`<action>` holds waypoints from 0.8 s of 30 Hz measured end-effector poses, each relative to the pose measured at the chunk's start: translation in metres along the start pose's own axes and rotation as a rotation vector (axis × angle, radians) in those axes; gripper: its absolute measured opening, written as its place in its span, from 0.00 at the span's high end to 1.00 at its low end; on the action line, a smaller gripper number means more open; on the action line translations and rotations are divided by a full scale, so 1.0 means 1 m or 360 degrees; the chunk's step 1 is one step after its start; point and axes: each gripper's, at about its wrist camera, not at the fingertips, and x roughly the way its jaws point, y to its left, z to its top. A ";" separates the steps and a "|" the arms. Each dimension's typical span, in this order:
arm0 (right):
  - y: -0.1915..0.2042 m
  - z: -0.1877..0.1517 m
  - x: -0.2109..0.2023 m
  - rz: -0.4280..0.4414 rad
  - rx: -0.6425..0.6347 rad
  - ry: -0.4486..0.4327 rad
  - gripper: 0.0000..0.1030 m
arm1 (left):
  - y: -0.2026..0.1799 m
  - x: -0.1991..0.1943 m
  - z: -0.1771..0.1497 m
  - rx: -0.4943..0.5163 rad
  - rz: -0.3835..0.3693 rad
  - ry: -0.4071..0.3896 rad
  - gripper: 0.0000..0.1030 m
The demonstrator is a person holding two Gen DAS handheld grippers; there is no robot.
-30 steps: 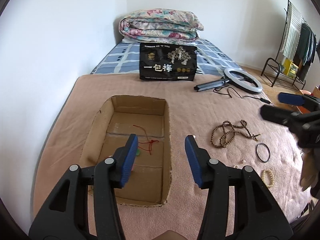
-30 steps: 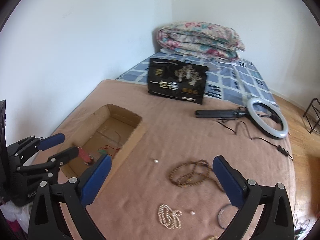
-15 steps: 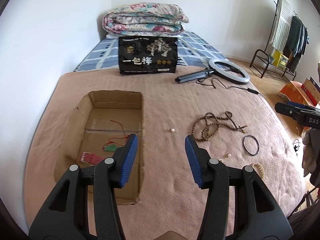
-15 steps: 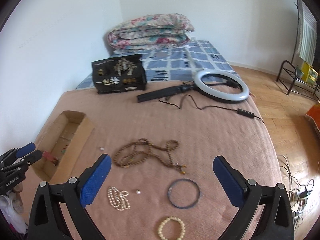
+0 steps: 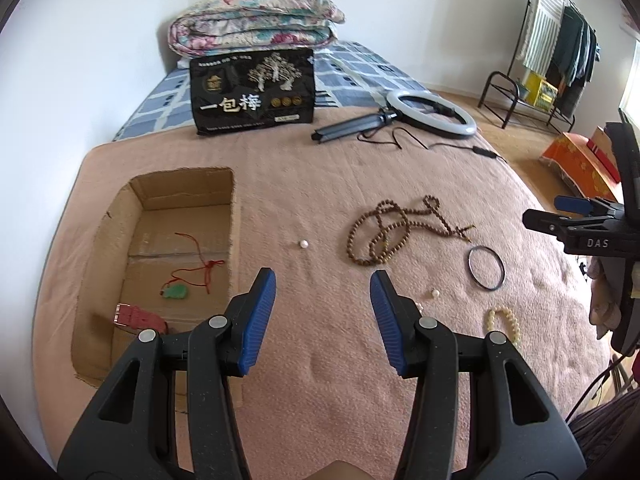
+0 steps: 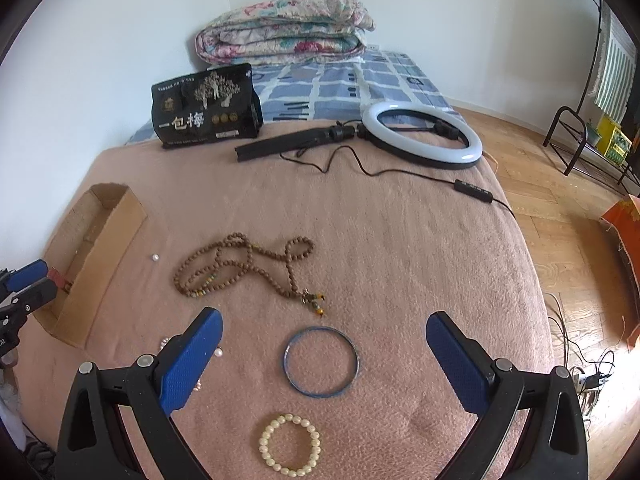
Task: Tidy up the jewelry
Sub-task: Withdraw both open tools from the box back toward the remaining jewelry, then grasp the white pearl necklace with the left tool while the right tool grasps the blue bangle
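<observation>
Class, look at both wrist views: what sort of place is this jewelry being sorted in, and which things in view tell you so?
Most likely a bedroom at home. The work surface is a bed under a pink blanket, a folded floral quilt lies at its far end, and a clothes rack with hanging garments stands on the wooden floor.

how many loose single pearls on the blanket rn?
2 clearly: one pearl between the cardboard box and the wooden bead necklace; another near the dark bangle. More may hide behind the left gripper.

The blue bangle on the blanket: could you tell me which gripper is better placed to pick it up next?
Right. The right gripper is open with the blue bangle lying between its fingers. The left gripper, also open, points nearer the cardboard box.
</observation>
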 end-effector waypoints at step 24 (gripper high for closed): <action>-0.003 -0.027 0.050 0.0040 -0.0049 0.0256 0.00 | -0.044 0.055 -0.032 -0.0024 -0.0224 0.0355 0.44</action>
